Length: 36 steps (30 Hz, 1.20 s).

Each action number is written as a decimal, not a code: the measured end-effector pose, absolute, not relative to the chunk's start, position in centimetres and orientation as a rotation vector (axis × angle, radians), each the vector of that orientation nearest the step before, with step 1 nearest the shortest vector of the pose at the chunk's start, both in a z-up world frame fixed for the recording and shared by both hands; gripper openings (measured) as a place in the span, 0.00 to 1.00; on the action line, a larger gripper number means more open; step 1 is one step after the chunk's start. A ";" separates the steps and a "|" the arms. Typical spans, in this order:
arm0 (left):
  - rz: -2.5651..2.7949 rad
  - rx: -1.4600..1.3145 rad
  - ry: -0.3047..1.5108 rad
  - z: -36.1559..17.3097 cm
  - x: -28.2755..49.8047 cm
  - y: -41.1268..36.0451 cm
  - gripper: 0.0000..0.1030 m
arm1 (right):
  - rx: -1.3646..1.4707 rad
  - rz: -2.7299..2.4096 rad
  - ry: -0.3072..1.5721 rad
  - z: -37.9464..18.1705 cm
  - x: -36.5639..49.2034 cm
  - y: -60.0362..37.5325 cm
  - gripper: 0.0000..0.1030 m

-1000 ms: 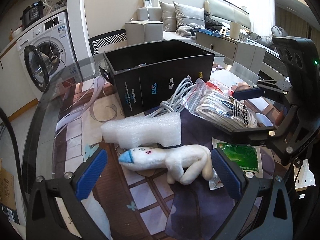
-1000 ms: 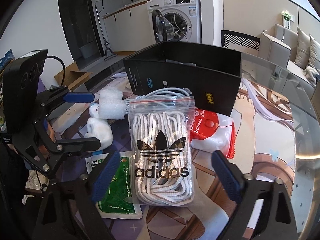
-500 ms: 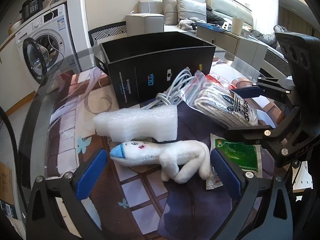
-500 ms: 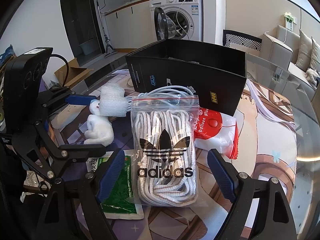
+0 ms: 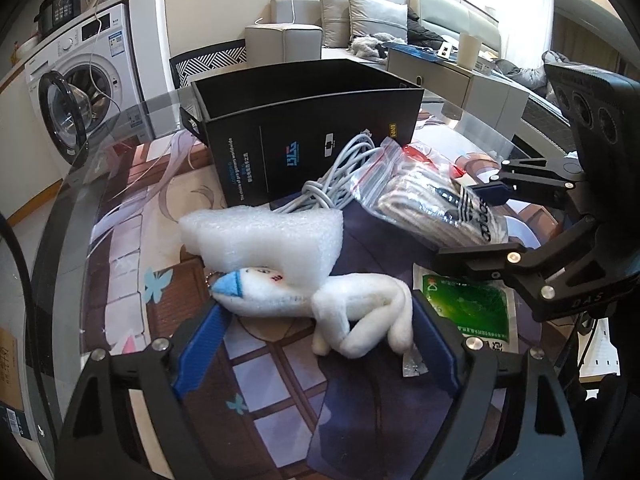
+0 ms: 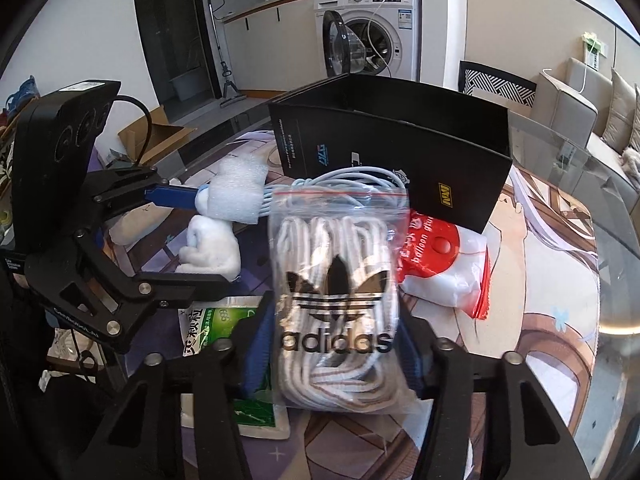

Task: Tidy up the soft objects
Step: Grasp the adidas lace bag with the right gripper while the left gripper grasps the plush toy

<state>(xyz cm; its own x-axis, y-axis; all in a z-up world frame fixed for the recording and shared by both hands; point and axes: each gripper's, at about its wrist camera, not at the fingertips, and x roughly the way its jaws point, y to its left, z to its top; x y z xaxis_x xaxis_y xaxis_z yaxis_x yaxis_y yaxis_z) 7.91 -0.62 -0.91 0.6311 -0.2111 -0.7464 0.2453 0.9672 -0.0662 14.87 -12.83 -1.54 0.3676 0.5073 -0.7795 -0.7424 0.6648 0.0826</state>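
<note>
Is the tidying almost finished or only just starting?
Just starting. The black box looks empty. The right gripper is closing its jaws on the bag of laces, the left gripper around the plush toy. The foam, cable and packets remain.

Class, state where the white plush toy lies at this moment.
In the left wrist view, the white plush toy lies on the table between the left tongs, just in front of the white foam piece.

A home: a washing machine (image 6: 374, 32) by a counter, a cushioned sofa (image 5: 400, 16), a glass-topped table (image 5: 120, 184).
</note>
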 end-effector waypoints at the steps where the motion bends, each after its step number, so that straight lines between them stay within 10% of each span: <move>1: -0.266 0.042 0.847 -0.8 7.8 -0.6 0.84 | -0.308 0.822 0.876 -1.5 14.9 -12.9 0.49; 36: -0.329 0.021 0.707 4.0 6.1 -0.5 0.83 | -0.277 0.808 0.706 3.6 12.7 -16.9 0.46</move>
<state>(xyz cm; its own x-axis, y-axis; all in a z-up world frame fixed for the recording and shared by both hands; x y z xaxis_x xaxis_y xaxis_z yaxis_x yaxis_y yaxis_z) 6.11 -0.45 4.02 0.7109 -0.2897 -0.6409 0.3035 0.9484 -0.0920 12.68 -16.86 3.64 0.4806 0.5648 -0.6709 -0.7408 0.6708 0.0340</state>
